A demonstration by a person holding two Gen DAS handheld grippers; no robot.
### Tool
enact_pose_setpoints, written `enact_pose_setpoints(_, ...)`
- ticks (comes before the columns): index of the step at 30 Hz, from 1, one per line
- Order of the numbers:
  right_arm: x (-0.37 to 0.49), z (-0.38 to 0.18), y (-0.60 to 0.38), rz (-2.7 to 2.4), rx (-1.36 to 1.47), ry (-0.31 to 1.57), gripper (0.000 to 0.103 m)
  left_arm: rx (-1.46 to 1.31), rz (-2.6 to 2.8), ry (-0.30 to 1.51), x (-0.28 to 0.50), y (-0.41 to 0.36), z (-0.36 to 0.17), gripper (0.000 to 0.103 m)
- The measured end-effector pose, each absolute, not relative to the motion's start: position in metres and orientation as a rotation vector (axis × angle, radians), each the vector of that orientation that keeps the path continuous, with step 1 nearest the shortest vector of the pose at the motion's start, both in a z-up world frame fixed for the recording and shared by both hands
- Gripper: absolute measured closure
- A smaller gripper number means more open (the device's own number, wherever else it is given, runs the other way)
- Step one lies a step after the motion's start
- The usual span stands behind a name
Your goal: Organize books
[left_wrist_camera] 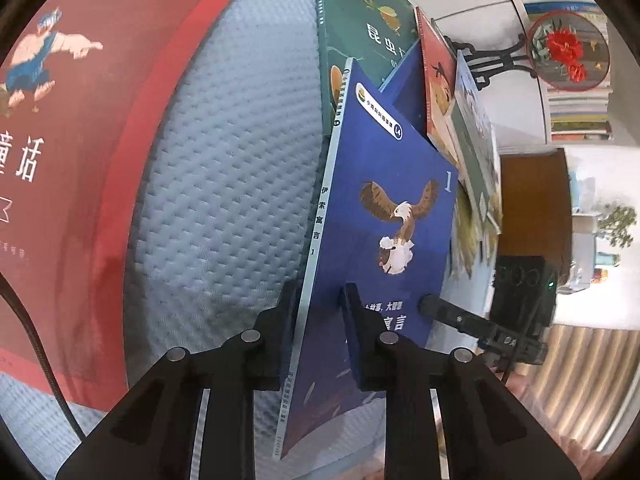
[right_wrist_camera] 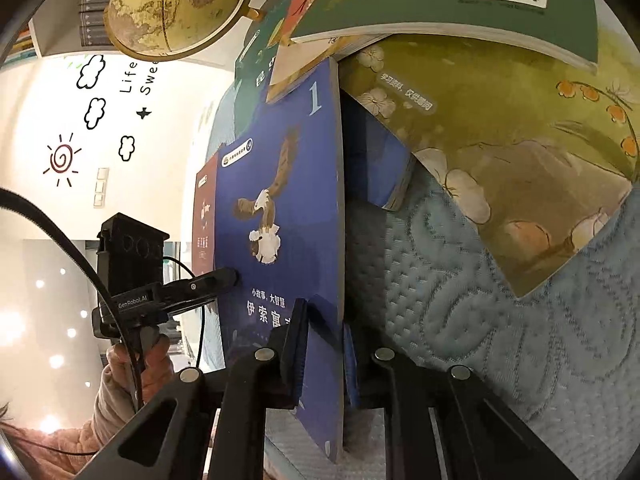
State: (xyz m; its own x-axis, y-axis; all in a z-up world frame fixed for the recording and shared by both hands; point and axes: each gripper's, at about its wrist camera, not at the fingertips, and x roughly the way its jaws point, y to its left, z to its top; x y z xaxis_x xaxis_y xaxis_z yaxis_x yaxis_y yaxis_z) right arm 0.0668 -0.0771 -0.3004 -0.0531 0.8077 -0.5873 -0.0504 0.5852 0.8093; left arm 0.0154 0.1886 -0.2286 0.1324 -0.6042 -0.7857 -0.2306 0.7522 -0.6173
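The left gripper [left_wrist_camera: 320,336] pinches the spine edge of the blue eagle book [left_wrist_camera: 384,216], 1 pad on each cover, holding it on edge above the quilted blue bedspread [left_wrist_camera: 224,184]. The right gripper [right_wrist_camera: 324,356] is clamped on the same book's [right_wrist_camera: 280,208] opposite, page edge. In each wrist view the other gripper shows only as a black tip against the front cover, and the lower corners of the book are cut off behind the fingers.

The cover is deep blue with a brown eagle carrying a white lamb, a pale numeral 1 and white Chinese title text, partly covered by the pads.

Behind it lean a green insect book [left_wrist_camera: 368,28], a red book [left_wrist_camera: 438,80] and others, overlapping so their titles are unreadable. A large red book [left_wrist_camera: 80,152] lies flat on the bedspread, cropped by the frame edge. A globe [right_wrist_camera: 176,4] shows above.
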Motion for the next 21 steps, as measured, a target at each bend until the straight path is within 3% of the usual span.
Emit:
enact_pose_setpoints(9,0.069,-0.295,-0.068,0.799,0.627,1.469,0.086,-0.644,-0.224,1.441,0.012,0.182,-0.221,0.079)
enact_pose_setpoints(21,0.046,-0.24,-0.05,0.871,0.503,1.37,0.089,-0.564,-0.162,1.461,-0.001,0.177,-0.197,0.081)
